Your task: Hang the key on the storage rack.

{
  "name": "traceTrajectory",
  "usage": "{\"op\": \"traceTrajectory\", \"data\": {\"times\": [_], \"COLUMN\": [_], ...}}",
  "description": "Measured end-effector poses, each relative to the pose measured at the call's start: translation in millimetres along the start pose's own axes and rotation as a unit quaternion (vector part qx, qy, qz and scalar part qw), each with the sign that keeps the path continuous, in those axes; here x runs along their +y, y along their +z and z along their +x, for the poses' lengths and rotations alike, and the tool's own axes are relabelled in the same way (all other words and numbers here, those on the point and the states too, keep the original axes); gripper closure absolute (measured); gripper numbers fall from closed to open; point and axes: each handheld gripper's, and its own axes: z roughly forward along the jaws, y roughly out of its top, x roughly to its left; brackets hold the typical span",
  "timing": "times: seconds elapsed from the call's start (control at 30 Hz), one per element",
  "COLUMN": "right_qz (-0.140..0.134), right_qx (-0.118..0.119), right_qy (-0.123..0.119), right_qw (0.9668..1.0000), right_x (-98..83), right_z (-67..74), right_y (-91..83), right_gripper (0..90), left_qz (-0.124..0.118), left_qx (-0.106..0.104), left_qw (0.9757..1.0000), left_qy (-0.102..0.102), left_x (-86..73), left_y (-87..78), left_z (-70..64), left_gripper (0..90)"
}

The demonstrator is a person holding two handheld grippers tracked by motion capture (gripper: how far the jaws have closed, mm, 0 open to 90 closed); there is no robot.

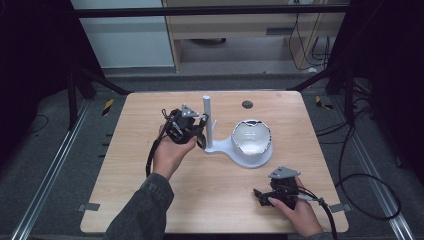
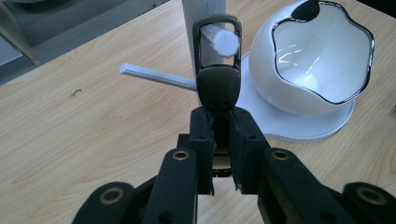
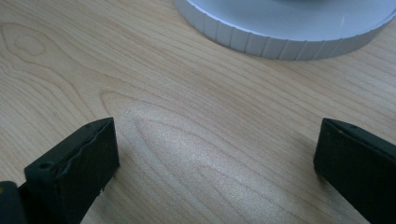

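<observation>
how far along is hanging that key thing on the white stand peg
Done: the left hand-held gripper is shut on the dark metal key fob, and its loop is lined up in front of the white stand's horizontal peg. In hand: threading the loop onto the peg; whether the tip has entered is unclear. Left: release. The right hand-held gripper rests open on the wooden table.
</observation>
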Motion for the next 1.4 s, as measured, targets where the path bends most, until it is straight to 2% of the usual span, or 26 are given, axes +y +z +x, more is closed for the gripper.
{"op": "traceTrajectory", "data": {"times": [0.1,0.8,1.4], "right_qz": [0.0,0.0,-0.001], "right_qx": [0.001,0.0,-0.001], "right_qy": [0.001,0.001,0.0], "right_qw": [1.0,1.0,1.0], "right_x": [0.0,-0.2,-0.2], "right_z": [0.1,0.3,0.1], "right_y": [0.0,-0.1,0.0], "right_gripper": [0.5,0.5,0.5], "left_qz": [-0.001,-0.006,-0.017], "left_qx": [0.0,-0.003,0.001], "left_qw": [1.0,1.0,0.9998], "left_qy": [0.003,-0.006,-0.006], "left_x": [-0.1,-0.2,-7.2], "left_y": [0.7,5.9,-6.7], "left_z": [0.0,0.8,3.1], "left_gripper": [79.9,78.9,73.6]}}
